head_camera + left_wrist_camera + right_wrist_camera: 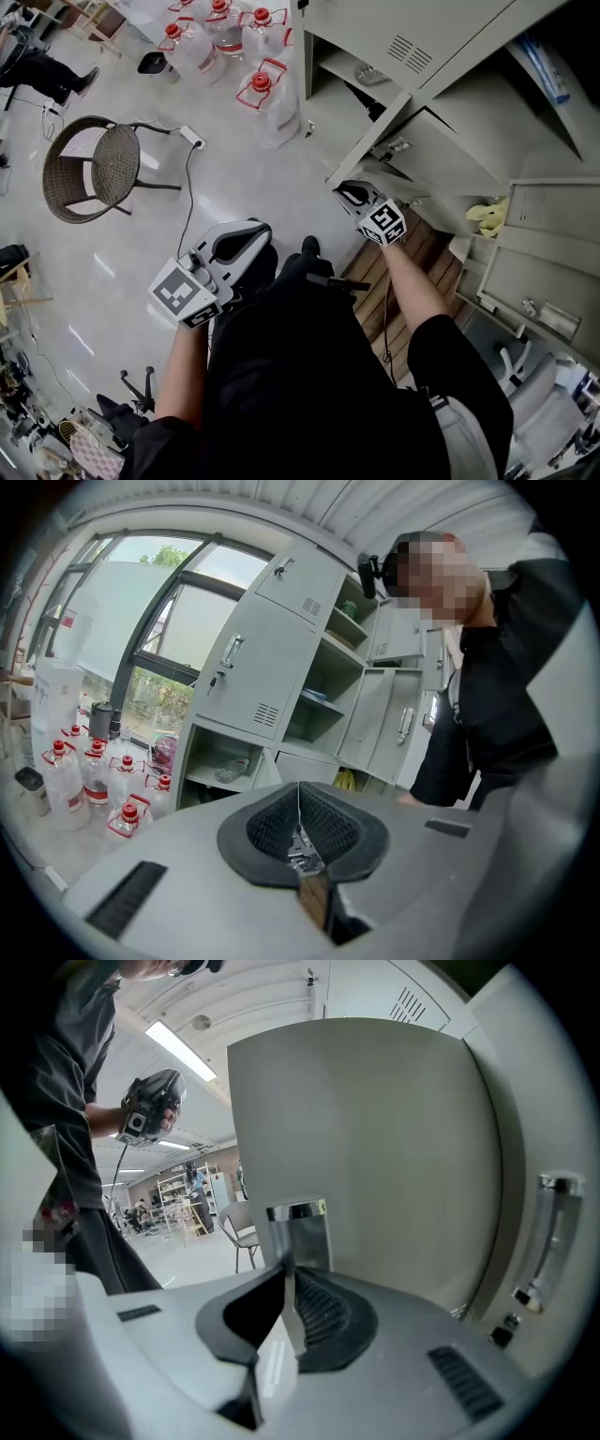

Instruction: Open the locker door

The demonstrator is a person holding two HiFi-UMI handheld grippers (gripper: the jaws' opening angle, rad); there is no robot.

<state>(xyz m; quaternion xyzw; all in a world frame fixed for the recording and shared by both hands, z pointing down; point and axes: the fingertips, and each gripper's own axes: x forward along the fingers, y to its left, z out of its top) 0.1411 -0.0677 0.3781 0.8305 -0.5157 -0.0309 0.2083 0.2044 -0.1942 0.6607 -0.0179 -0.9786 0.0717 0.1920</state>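
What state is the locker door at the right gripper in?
Open: the locker door stands swung out, its edge pinched by the right gripper.

Left gripper [246, 239] sits low on the person's left, close to the torso. Jaws pressed together, nothing between them. Left forearm [183, 375] bare, elbow bent, tucked near the body. Marker cube faces up toward the head. Right gripper [345, 192] is reached further out than the left, right forearm [412, 286] bare and extended from a dark sleeve. Right jaws are closed on a thin shiny metal handle [298, 1232], with pads on both sides of it. The two grippers are well apart.
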